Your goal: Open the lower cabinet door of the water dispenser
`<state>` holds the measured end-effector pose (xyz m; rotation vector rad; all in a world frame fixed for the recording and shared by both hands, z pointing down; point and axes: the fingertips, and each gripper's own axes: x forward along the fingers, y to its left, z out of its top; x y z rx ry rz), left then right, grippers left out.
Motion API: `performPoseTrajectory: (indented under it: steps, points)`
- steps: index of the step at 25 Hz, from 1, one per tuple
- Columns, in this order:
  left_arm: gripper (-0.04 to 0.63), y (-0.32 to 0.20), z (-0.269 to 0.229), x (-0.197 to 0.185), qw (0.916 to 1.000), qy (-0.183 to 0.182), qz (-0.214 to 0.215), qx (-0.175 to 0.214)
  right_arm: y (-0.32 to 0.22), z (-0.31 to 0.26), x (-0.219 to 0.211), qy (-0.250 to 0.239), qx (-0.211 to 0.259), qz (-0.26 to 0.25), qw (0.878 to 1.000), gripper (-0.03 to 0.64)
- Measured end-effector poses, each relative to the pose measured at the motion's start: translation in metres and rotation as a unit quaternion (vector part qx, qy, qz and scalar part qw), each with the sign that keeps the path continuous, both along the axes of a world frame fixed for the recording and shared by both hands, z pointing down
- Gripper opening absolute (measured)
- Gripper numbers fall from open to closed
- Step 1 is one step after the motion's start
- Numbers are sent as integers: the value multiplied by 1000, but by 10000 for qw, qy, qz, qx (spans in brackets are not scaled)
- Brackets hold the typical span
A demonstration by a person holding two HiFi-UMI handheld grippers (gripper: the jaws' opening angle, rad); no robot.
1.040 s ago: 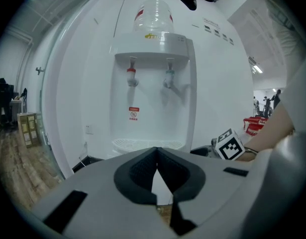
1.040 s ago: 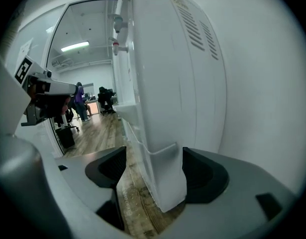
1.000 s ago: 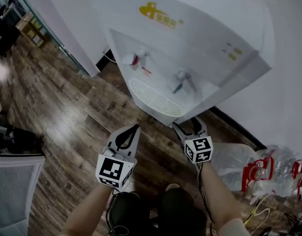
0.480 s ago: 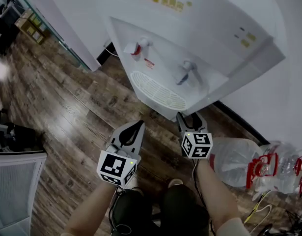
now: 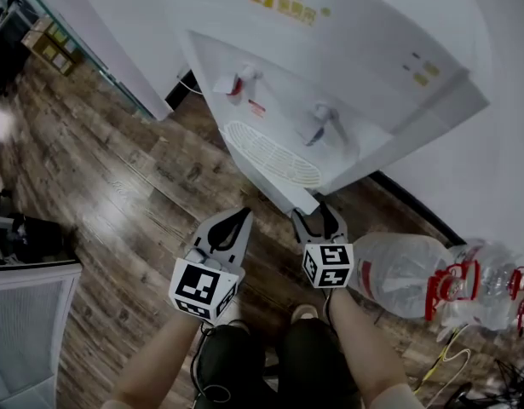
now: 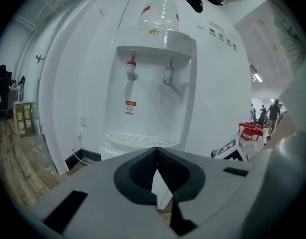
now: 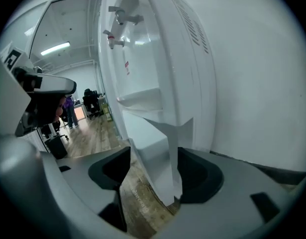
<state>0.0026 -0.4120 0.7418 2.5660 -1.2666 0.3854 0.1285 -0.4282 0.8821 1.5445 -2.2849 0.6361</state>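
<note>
The white water dispenser (image 5: 330, 66) stands ahead, with a red tap (image 5: 240, 83) and a blue tap (image 5: 321, 126) over a drip grille (image 5: 270, 156). Its lower cabinet door (image 5: 301, 199) stands ajar, its free edge swung out below the grille. My right gripper (image 5: 317, 217) is at that edge. In the right gripper view the door's edge (image 7: 165, 148) lies between the jaws of that gripper (image 7: 153, 158), close to the right finger, with a gap on the left side. Those jaws have just opened a little. My left gripper (image 5: 241, 218) hovers to the left, shut and empty (image 6: 156, 153).
A large clear water bottle (image 5: 406, 271) lies on the wooden floor at the right, beside red-handled bottles (image 5: 475, 292). A white partition (image 5: 100, 49) stands left of the dispenser, with a cable (image 5: 187, 83) at its foot. A grey chair (image 5: 23, 313) is at the lower left.
My right gripper has shifted left and the door's free edge has come away from the cabinet with it. The left gripper has stayed where it was.
</note>
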Motion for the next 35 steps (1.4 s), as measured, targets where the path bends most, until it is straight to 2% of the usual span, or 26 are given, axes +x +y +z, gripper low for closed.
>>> performPoseTrajectory:
  steps: [4, 7, 12, 16, 24, 28, 35]
  points:
    - [5, -1, 4, -8, 10000, -49, -27, -32, -8, 4, -1, 50, -70, -154, 9998, 322]
    - [6, 0, 10, -18, 9999, -73, -101, -73, -10, 1, -6, 195, -29, -386, 9991, 256]
    - [5, 7, 14, -35, 9988, 77, -338, -349, 3, 2, -16, 292, -320, -523, 9977, 250]
    - [5, 17, 16, -52, 9970, -7, -505, -582, 20, 2, -33, 302, -642, -658, 9953, 241]
    - [5, 50, 5, -107, 9910, -323, -943, -887, 54, -2, -93, 248, -1408, -1141, 9831, 233]
    - [5, 64, -4, -142, 9861, -314, -1301, -986, 65, -3, -126, 627, -1736, -1482, 9716, 221]
    - [5, 83, -13, -192, 9760, -250, -1886, -1055, 71, -7, -193, 498, -2081, -1981, 9566, 235]
